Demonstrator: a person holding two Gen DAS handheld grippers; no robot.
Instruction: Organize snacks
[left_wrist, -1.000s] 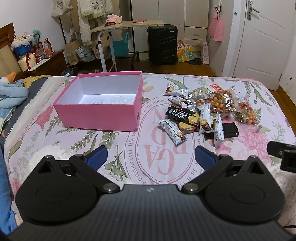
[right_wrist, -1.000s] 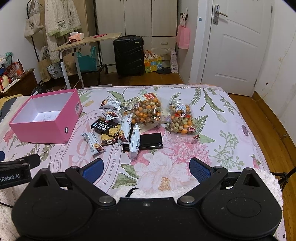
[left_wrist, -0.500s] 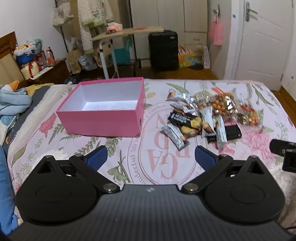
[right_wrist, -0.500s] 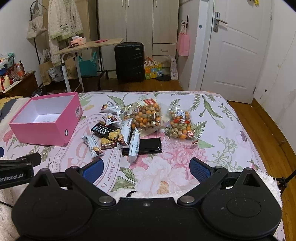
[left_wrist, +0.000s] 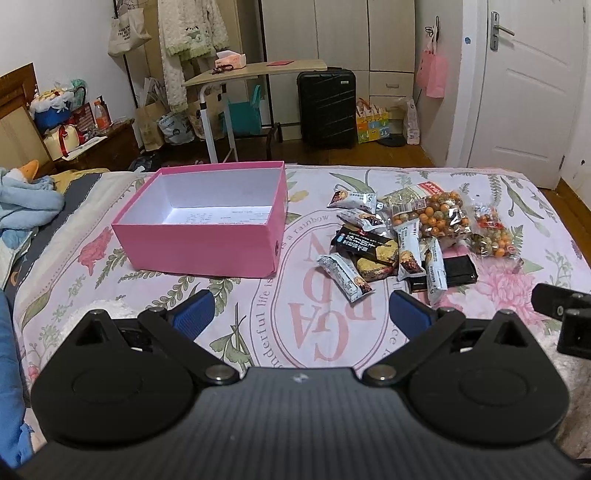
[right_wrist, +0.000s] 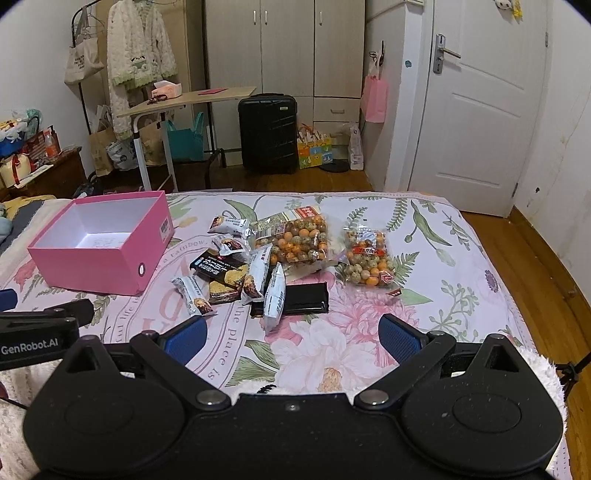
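An empty pink box (left_wrist: 207, 251) stands on the bed, left of a pile of snacks; it also shows in the right wrist view (right_wrist: 92, 273). The pile holds several small bars (left_wrist: 345, 273), a dark biscuit pack (left_wrist: 369, 245), a black packet (left_wrist: 458, 267) and two bags of coloured nuts (left_wrist: 428, 218) (right_wrist: 367, 258). My left gripper (left_wrist: 301, 314) is open and empty, above the bed in front of the box and the pile. My right gripper (right_wrist: 291, 338) is open and empty, just in front of the pile.
The bed has a floral cover (right_wrist: 443, 280); its right edge drops to the wooden floor (right_wrist: 546, 258). Blue bedding (left_wrist: 26, 206) lies at the left. Beyond the bed stand a small table (left_wrist: 251, 70), a black suitcase (left_wrist: 327, 107) and a white door (right_wrist: 484, 110).
Both grippers have pulled back and risen slightly, so the box and snacks sit a little farther off. Nothing on the bed has moved and both grippers stay open.
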